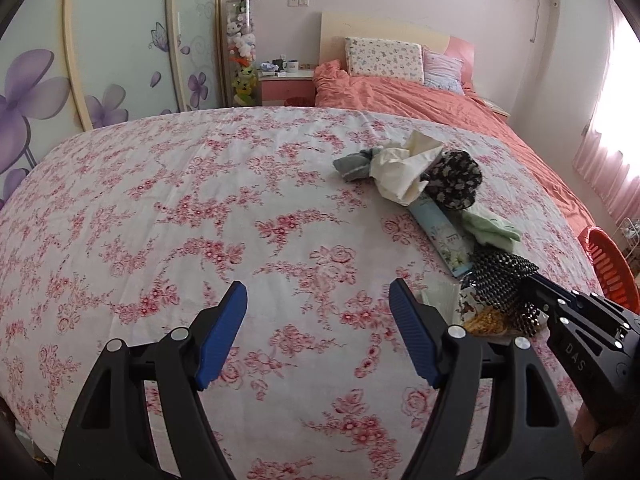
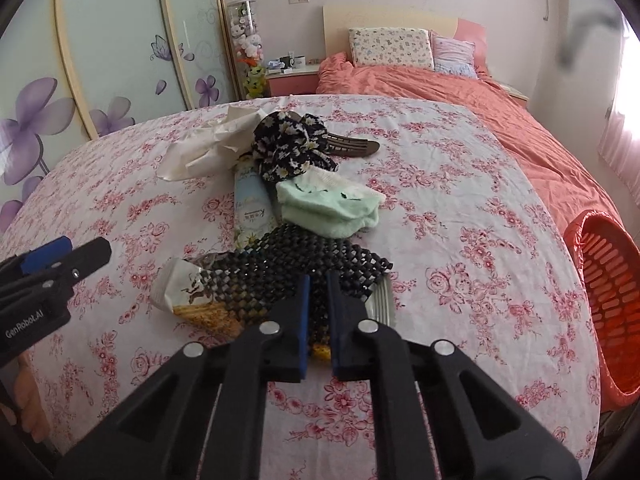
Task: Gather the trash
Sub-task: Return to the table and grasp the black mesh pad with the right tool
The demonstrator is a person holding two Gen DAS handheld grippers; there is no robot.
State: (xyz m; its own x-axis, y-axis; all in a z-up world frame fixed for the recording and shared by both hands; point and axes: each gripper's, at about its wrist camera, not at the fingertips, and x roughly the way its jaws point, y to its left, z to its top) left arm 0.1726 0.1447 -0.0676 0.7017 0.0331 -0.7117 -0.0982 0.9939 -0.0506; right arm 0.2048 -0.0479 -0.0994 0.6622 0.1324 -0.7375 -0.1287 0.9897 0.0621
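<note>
A heap of items lies on the floral sheet: crumpled cream paper, a dark flowered cloth, a pale blue tube, a green sock, a black mesh mat and a snack wrapper under it. My right gripper is shut on the near edge of the mesh mat and the wrapper beneath. My left gripper is open and empty above the sheet, left of the heap. The mesh mat, paper and right gripper show in the left wrist view.
An orange-red plastic basket stands at the right of the surface, also in the left wrist view. A brown hair clip lies behind the flowered cloth. A bed with salmon cover is beyond. A nightstand and wardrobe doors are at the back left.
</note>
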